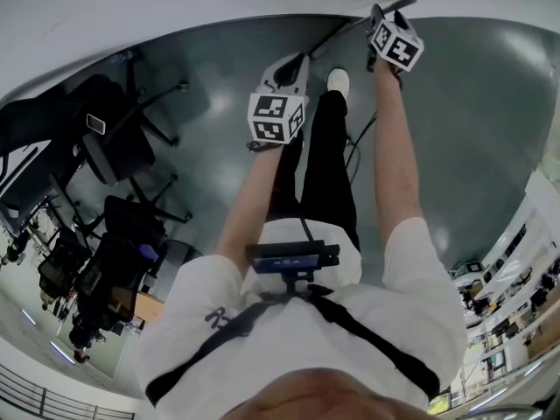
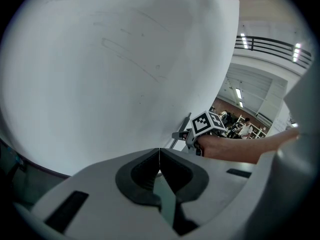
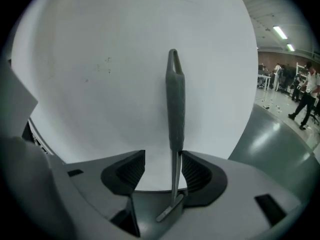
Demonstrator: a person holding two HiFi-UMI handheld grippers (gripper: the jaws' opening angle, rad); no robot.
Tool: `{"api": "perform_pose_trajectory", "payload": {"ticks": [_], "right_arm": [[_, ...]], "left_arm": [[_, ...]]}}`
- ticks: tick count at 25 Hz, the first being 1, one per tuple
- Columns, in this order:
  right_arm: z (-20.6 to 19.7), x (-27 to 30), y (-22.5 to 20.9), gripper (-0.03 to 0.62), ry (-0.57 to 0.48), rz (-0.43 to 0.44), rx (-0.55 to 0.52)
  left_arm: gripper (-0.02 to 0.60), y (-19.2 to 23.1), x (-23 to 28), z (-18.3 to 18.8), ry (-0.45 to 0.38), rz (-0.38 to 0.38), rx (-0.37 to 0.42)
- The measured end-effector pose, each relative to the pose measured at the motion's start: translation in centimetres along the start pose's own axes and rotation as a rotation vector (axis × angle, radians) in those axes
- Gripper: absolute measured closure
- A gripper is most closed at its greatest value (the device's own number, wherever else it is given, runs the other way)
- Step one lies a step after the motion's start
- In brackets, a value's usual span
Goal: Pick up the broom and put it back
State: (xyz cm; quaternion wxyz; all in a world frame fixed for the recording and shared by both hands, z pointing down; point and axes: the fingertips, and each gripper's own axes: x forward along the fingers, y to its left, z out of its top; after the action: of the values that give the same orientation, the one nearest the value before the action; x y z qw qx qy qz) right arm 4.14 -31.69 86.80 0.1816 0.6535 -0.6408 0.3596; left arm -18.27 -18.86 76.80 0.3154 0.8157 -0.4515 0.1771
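**Left.** My left hand-held gripper (image 2: 159, 156) is clenched on nothing. Its jaws meet edge to edge in front of the white wall (image 2: 110, 59).

**Centre.** Only the grey handle of the broom (image 3: 175, 99) shows, with its hanging eye at the top. It stands upright before that wall and seems to lean on it. The broom's head is in no view.

**Right.** My right hand-held gripper (image 3: 164, 172) is released, with its jaws apart around the handle. The stem sits just beside the right pad and clear of the left one.

**Hazard, as I judge it.** Nothing clamps the handle, so it may slide along the smooth wall and drop to the grey floor (image 1: 455, 121). If I draw my gripper back askew, the right pad could catch the stem and tip it.

**Count.** One broom, one wall and two hand-held grippers, each with one marker cube (image 1: 278, 119).
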Motion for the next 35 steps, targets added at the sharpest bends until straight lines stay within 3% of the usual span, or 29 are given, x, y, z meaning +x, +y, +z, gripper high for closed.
{"api": "perform_pose_trajectory", "payload": {"ticks": [5,11,19,23,25,31,35], "right_arm": [[-1.3,-0.6,0.1,0.356,0.002,0.057,0.002],[-3.6,-3.3,-0.6,0.356,0.026,0.044,-0.040],[-4.1,-9.3,2.3,0.358,0.034,0.092,-0.132],[0.0,-17.2,7.3,0.361,-0.061,0.132,-0.196],[2.2,-21.0,9.8,0.411,-0.128,0.148,-0.212],[7.1,-30.4,17.2,0.484,-0.305,0.215,-0.288],[9.1,-35.4,23.0,0.536,-0.401,0.327,-0.270]], "left_arm": [[0.569,-0.3,0.1,-0.5,0.003,-0.007,0.002],[0.569,-0.3,-0.4,-0.3,0.001,-0.011,0.019],[0.569,-1.5,-1.9,2.5,-0.035,-0.026,0.031],[0.569,-3.7,-7.3,6.8,-0.081,-0.051,0.054],[0.569,-4.1,-10.0,9.2,-0.126,-0.057,0.073],[0.569,-3.4,-16.8,16.0,-0.261,-0.042,0.113],[0.569,-3.3,-21.1,19.1,-0.340,-0.037,0.149]]}}
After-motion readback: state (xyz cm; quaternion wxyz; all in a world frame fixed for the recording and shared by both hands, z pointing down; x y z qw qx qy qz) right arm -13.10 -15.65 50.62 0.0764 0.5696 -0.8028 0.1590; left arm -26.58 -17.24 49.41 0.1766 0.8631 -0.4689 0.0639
